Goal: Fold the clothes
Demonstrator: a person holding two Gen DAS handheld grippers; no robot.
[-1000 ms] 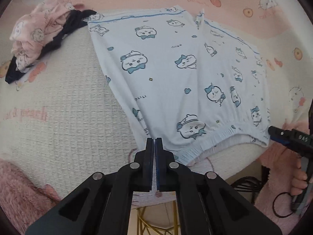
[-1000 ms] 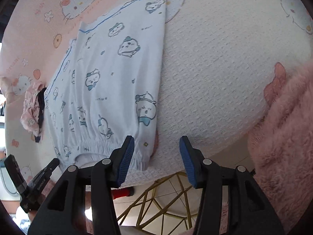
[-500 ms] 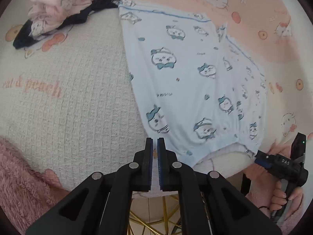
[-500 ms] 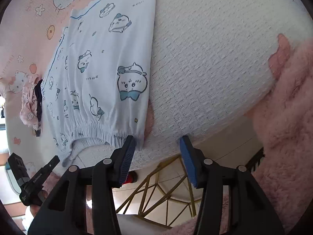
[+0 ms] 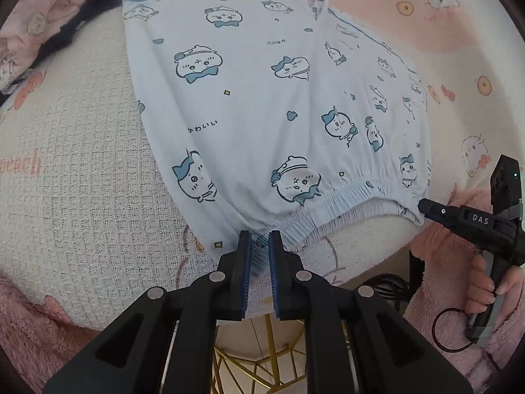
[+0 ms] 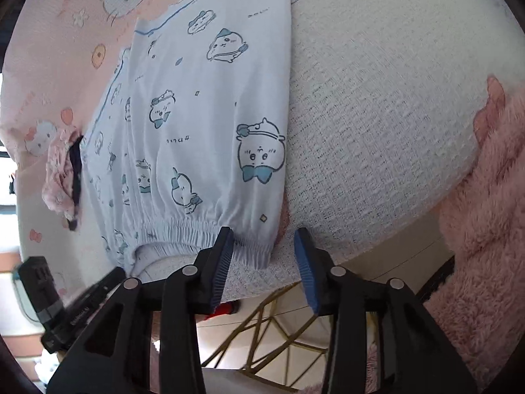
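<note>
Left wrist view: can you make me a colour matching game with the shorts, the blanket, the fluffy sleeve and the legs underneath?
Things:
1. shorts
2. blanket
3. sleeve
4. legs

Colours:
A. gold
B. pink
C. light blue
D. white

Pairs: 1-C, 2-D, 3-B, 4-A
</note>
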